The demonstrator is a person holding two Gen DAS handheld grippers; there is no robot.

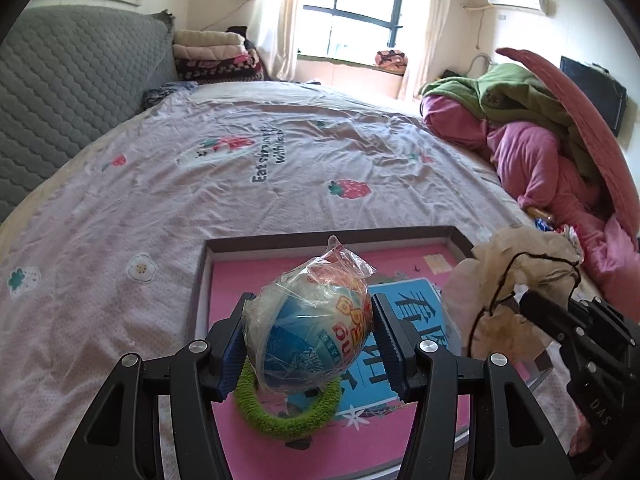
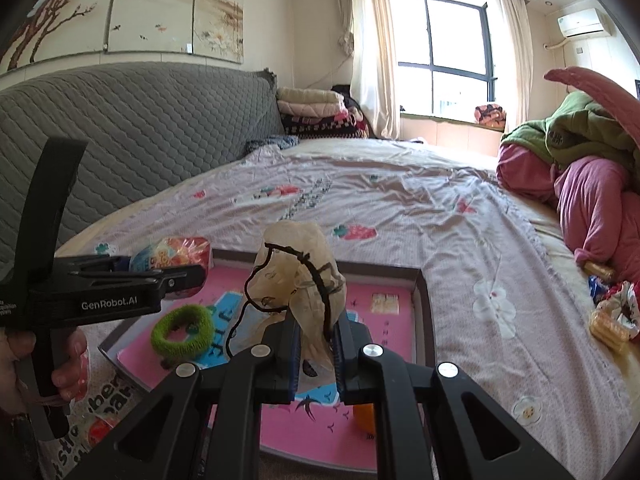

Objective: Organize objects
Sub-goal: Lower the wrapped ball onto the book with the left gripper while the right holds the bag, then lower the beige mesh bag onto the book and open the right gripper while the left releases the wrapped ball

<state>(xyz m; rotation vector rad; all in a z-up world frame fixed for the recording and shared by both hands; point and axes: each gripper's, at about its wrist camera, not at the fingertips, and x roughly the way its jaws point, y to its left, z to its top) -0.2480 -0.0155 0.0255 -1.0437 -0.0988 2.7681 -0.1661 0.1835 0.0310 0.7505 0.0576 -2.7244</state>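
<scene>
The left hand-held gripper [image 1: 310, 340] is clamped on a wrapped ball [image 1: 308, 328], its pads pressing the ball's two sides; the twisted tail of the clear wrap points up and away, toward the far rim of the tray [image 1: 332, 236]. The ball hangs over the tray's near left part, just above a green ring [image 1: 280, 420] that lies flat on the pink floor beside a blue book [image 1: 404, 344]. The book's long axis runs from the tray's near edge toward its far right corner. The right hand-held gripper [image 2: 316, 356] is pinched together on a beige cloth bundle [image 2: 300, 280] strung with a black cord [image 2: 320, 280]; the bundle stands upright, long axis vertical, over the middle of the tray. An orange thing [image 2: 365, 418] shows under that gripper near the tray's front edge. The tray sits on the bed [image 1: 240, 152], at its near edge. A hand [image 2: 66, 356] grips the left tool's handle.
</scene>
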